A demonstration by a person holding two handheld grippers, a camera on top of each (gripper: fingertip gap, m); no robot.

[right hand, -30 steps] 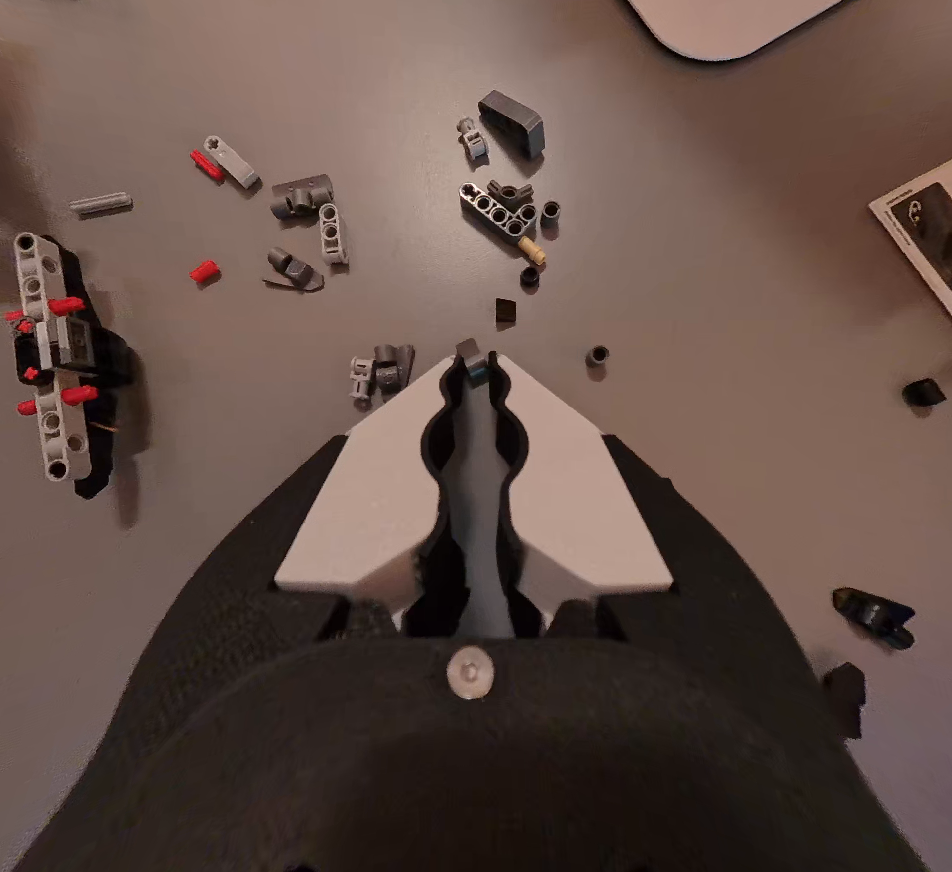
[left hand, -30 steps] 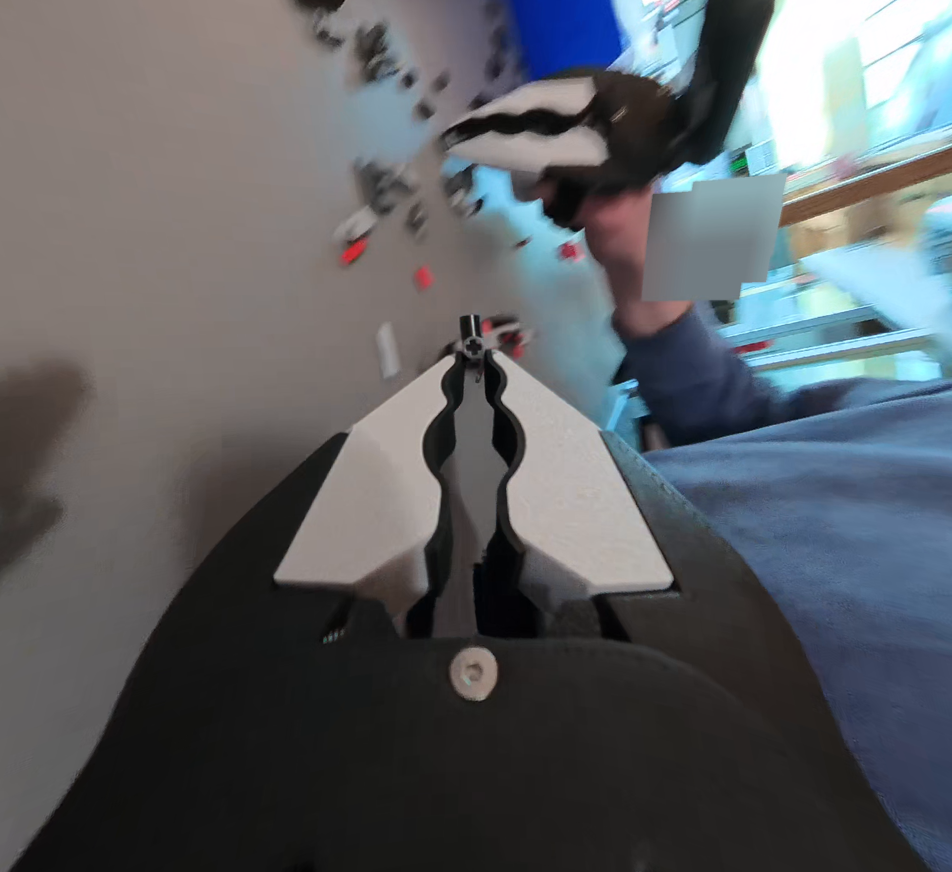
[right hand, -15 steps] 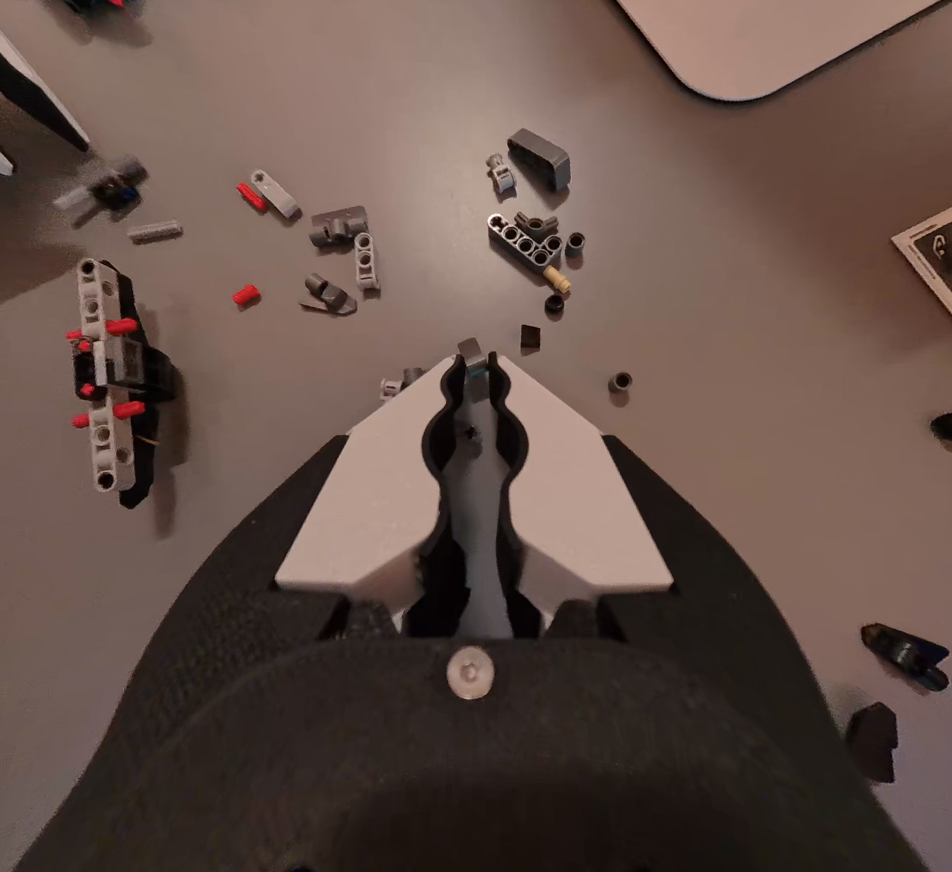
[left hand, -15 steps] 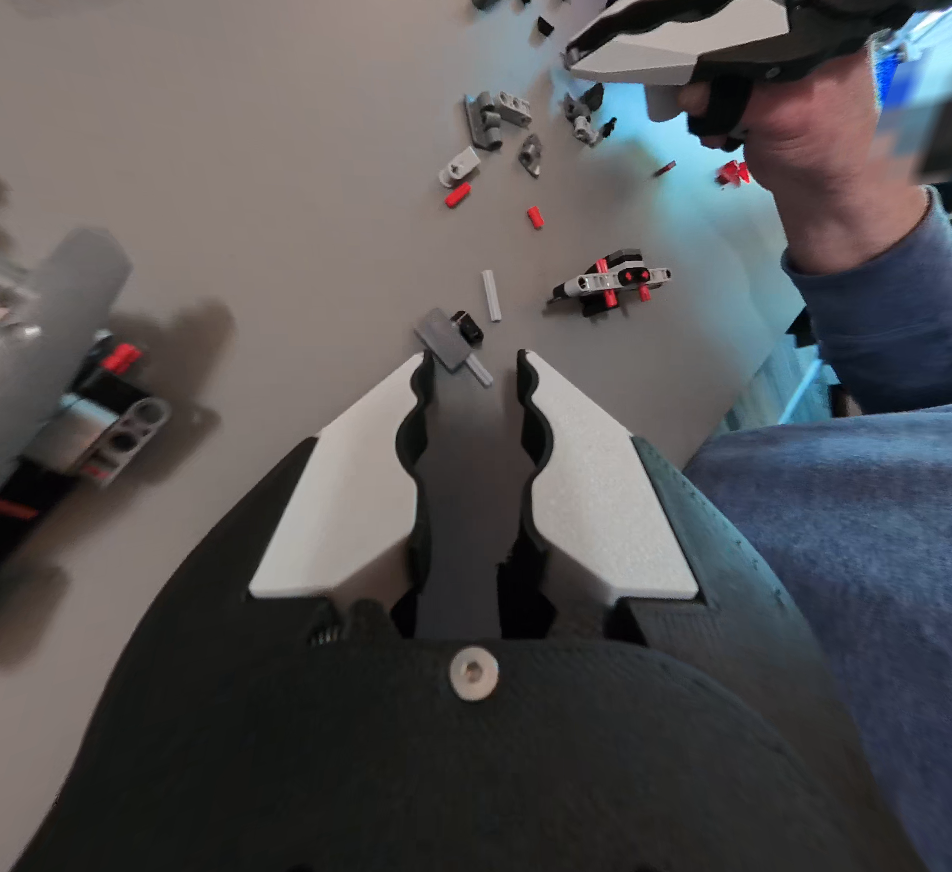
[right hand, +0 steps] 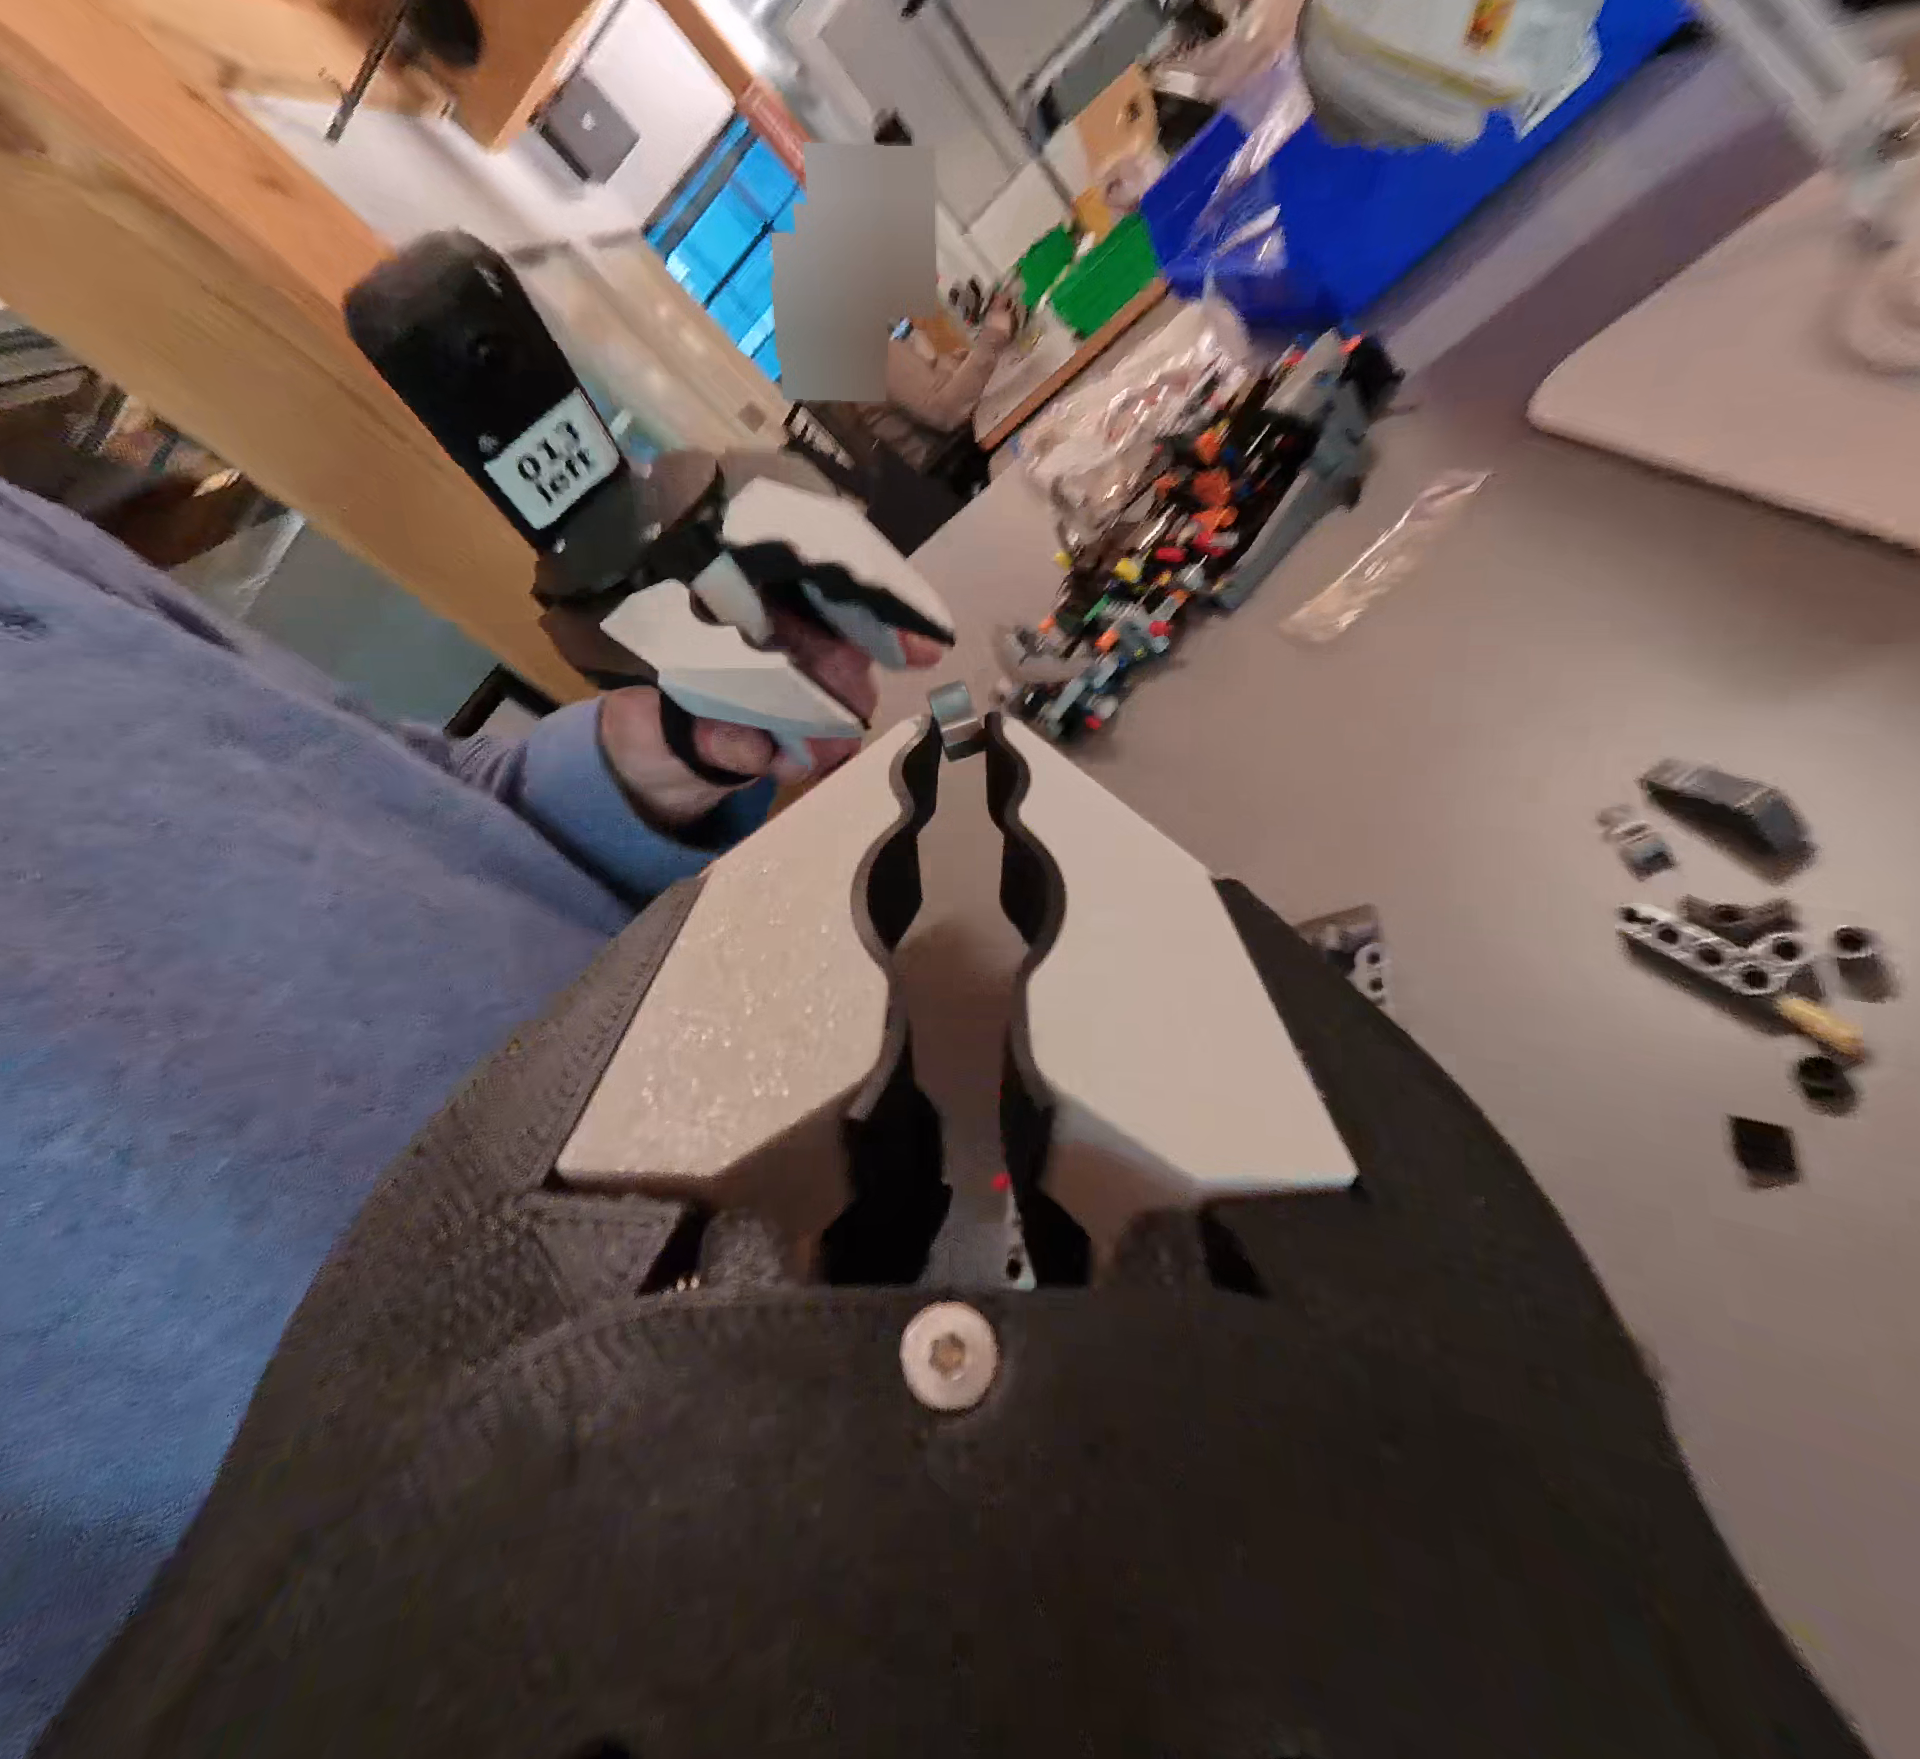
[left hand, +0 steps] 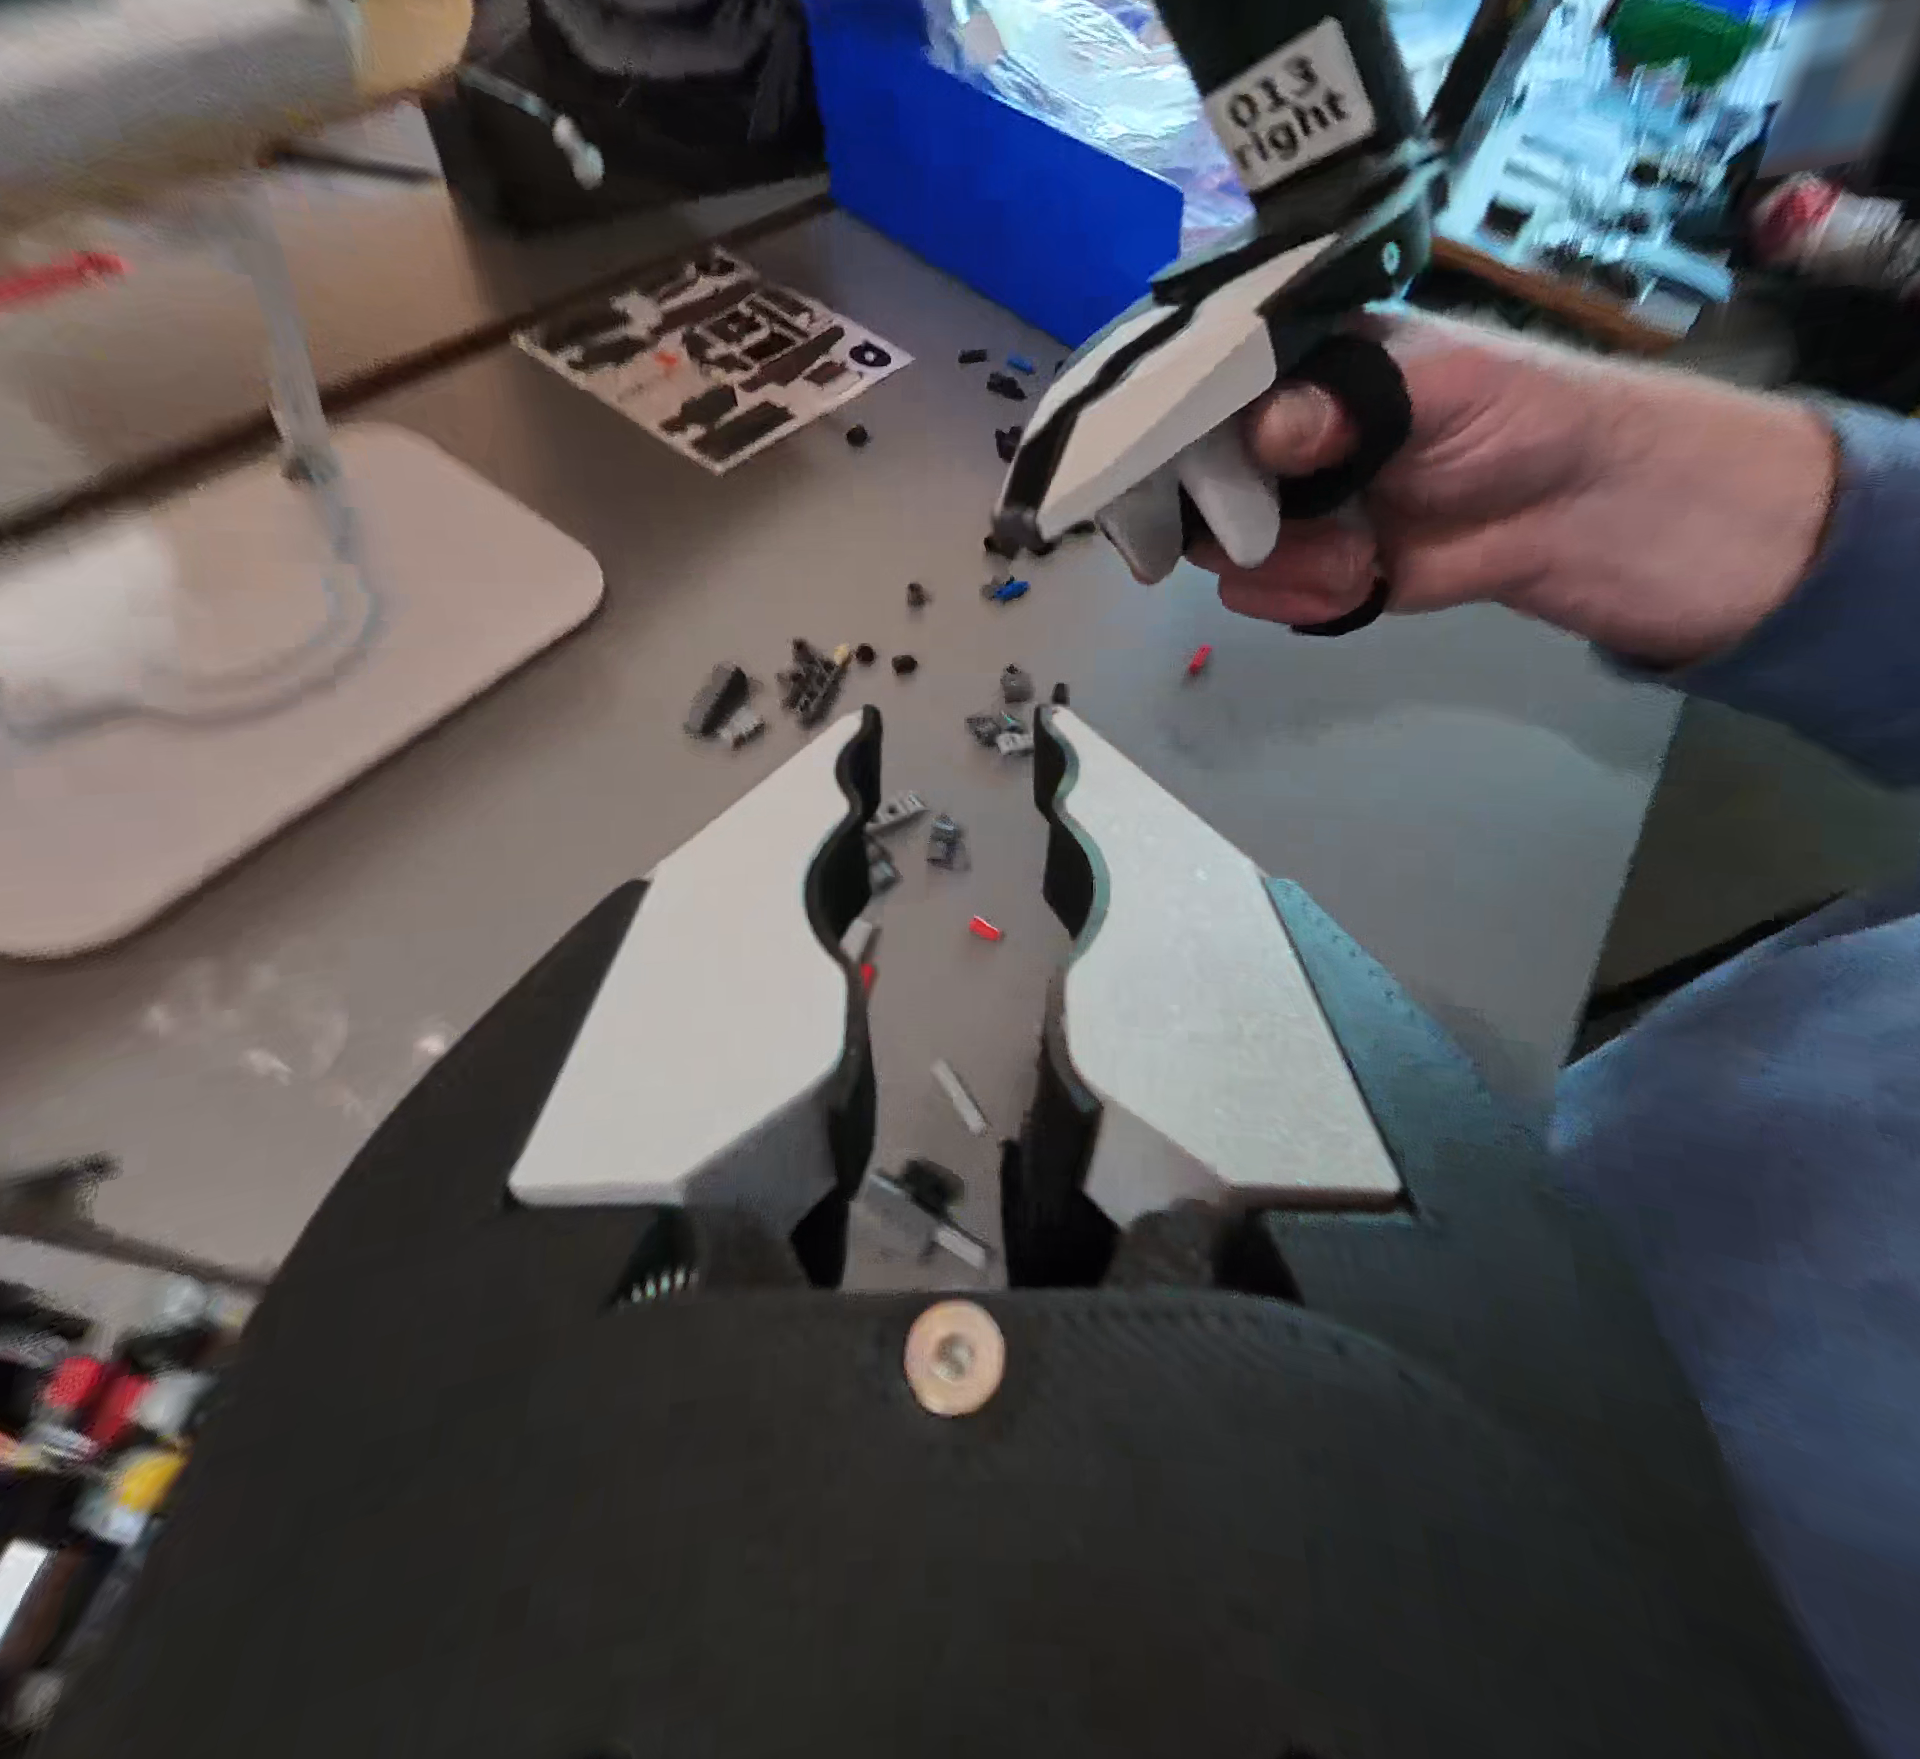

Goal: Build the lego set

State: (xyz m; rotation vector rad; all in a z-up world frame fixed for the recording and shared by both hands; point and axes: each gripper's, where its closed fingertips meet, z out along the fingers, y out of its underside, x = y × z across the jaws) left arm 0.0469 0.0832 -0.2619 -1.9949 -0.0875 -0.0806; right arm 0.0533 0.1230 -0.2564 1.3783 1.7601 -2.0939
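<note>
The right tongs (right hand: 958, 730) are closed on a small grey piece (right hand: 954, 707), pinched at the very tips and lifted clear of the table (right hand: 1455, 733). The left tongs (left hand: 954, 730) stand wide apart and hold nothing; loose parts show on the table between their fingers. In the left wrist view the right tongs (left hand: 1013, 525) hang above the scatter, gripped by a hand (left hand: 1507, 504) in a blue sleeve.

Outward from the tongs, the loose lego parts (left hand: 831, 681) lie spread over the grey table: dark grey beams and connectors, black bushes, a few red pins (left hand: 984, 928). A grey holed beam (right hand: 1704, 956) rests to the right beside a dark curved panel (right hand: 1730, 816). A partly built model (right hand: 1174, 556) stands farther off, well apart from the held piece. A printed sheet (left hand: 717, 353) lies near a blue bin (left hand: 987, 161).

Handling, as a judgement: the pieces are light, rigid, smooth plastic. A tip grip on so small a part can pivot or slip. Take hold across flat opposing faces, not round studs, and keep the pin holes free for mating.
</note>
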